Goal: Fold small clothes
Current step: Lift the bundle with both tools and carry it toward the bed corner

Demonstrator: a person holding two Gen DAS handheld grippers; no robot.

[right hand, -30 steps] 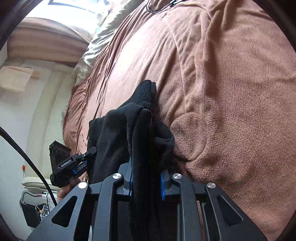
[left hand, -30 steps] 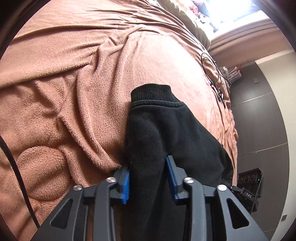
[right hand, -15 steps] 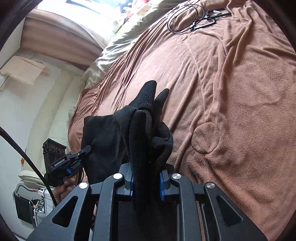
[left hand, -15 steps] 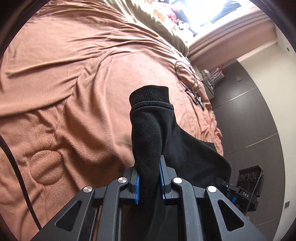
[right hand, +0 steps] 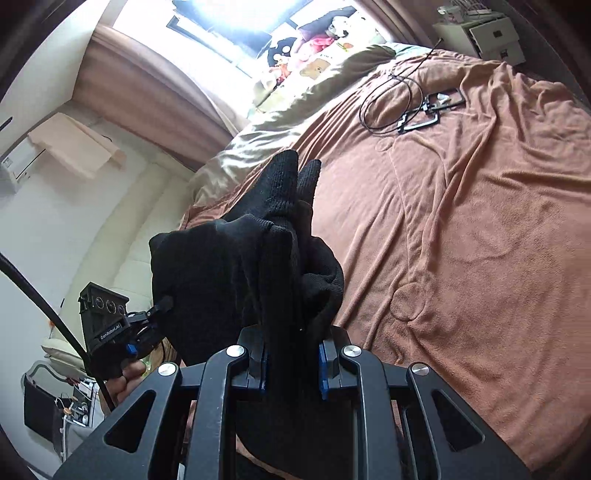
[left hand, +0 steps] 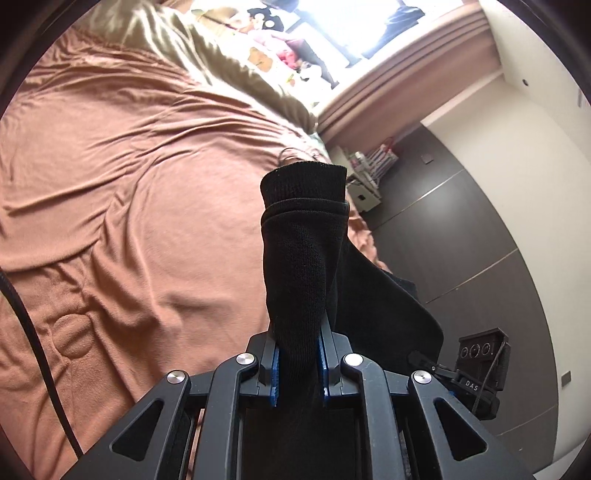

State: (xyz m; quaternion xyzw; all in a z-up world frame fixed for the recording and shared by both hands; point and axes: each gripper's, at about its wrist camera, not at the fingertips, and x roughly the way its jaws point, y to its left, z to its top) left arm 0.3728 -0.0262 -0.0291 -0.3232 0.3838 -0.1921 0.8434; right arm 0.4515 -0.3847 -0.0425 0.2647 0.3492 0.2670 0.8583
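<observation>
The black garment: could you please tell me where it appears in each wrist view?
Left wrist: black garment centre, rising from the left gripper, shut on it.
Right wrist: centre-left, clamped in the right gripper.
Shared landmark: the brown blanket behind it.

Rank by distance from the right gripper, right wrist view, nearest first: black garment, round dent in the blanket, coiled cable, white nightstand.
1. Black garment: clamped in the right gripper.
2. Round dent: just right of the gripper, on the blanket.
3. Coiled cable: far up the bed, upper right.
4. White nightstand: beyond the bed, top right.
</observation>
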